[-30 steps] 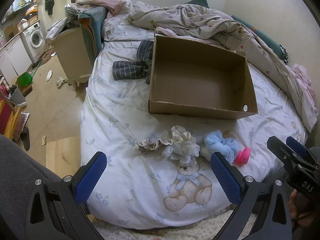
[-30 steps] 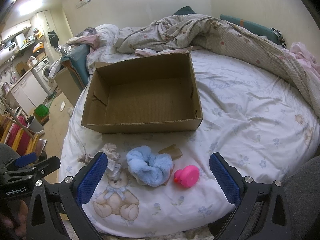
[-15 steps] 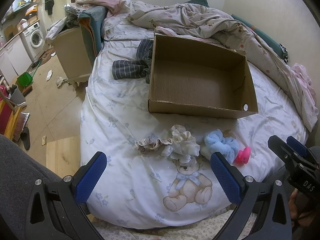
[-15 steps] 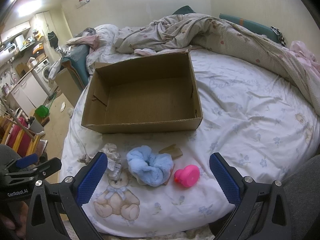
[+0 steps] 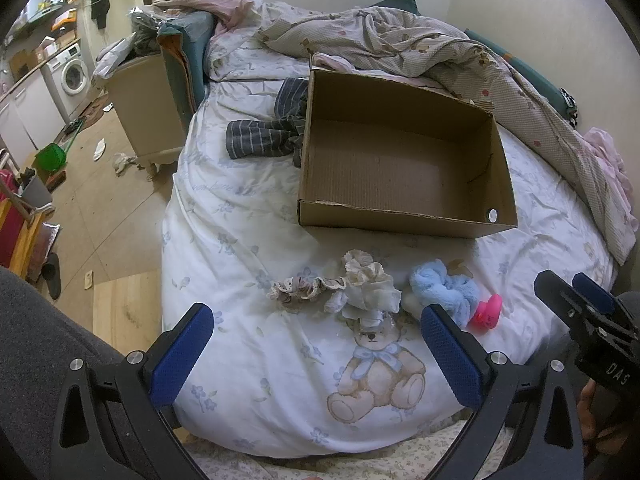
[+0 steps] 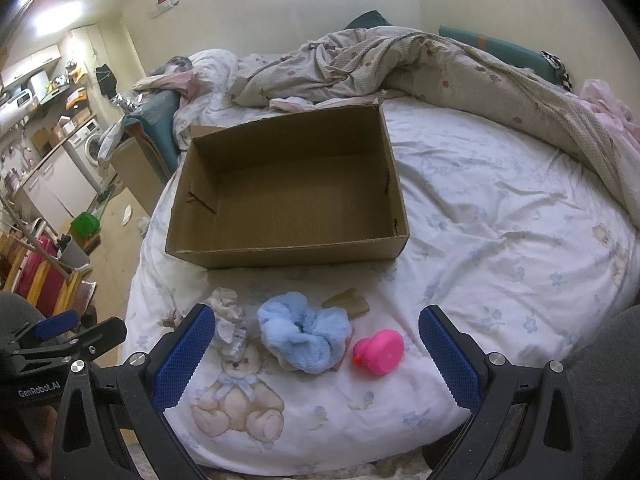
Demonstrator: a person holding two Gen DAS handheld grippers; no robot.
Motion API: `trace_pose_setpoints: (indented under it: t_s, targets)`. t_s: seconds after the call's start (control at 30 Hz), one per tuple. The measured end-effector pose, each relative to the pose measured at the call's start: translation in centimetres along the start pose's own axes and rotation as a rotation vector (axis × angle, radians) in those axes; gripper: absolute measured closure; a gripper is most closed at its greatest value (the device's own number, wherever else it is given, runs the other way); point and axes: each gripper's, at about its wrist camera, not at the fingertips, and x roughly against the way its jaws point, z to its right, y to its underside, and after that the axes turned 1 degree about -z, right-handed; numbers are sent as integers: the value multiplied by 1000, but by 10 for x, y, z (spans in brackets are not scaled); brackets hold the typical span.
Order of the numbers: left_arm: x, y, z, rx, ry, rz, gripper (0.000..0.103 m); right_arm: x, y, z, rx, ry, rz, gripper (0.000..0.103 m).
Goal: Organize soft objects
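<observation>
An empty cardboard box (image 5: 404, 160) (image 6: 288, 200) lies open on the bed. In front of it lie a cream scrunchie pile (image 5: 360, 286) (image 6: 228, 312), a fluffy light-blue scrunchie (image 5: 444, 290) (image 6: 302, 334) and a pink rubber duck (image 5: 486, 312) (image 6: 380, 350). A brown piece (image 6: 348, 304) lies behind the blue scrunchie. My left gripper (image 5: 316, 344) is open and empty, hovering near the bed's front edge before the cream pile. My right gripper (image 6: 316, 348) is open and empty, with the blue scrunchie and duck between its fingers in view.
A rumpled quilt (image 5: 440, 52) (image 6: 440, 68) covers the bed's back and right. Striped grey clothing (image 5: 264, 136) lies left of the box. A bedside cabinet (image 5: 144, 108) stands left of the bed, with floor clutter and a washing machine (image 5: 74, 74) beyond.
</observation>
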Motion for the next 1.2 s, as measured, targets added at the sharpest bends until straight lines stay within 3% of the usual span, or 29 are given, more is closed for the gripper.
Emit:
trace_pose_setpoints:
  t_s: [0.4, 0.5, 0.57, 0.77, 0.87, 0.97, 1.03, 1.2]
  targets:
    - [-4, 1, -4, 8, 0, -9, 0, -1, -1, 1, -2, -3, -3, 0]
    - [-8, -3, -5, 21, -16, -45, 0, -1, -8, 8, -36, -8, -19, 0]
    - [-11, -9, -7, 25, -18, -67, 0, -6, -19, 20, -95, -46, -71, 0]
    - [-27, -17, -22, 96, -46, -122, 0, -51, -34, 58, -168, -45, -318, 0]
    - [-36, -17, -31, 138, -57, -160, 0, -80, -26, 63, -123, -10, -439, 12]
    - [-40, -20, -38, 167, -60, -184, 0, -106, -11, 66, -156, -25, -564, 26]
    - [-43, -21, -44, 189, -65, -196, 0, -120, -1, 64, -164, -35, -618, 45]
    - [-49, -27, -59, 240, -92, -230, 0, -145, 16, 48, -151, -30, -672, 56]
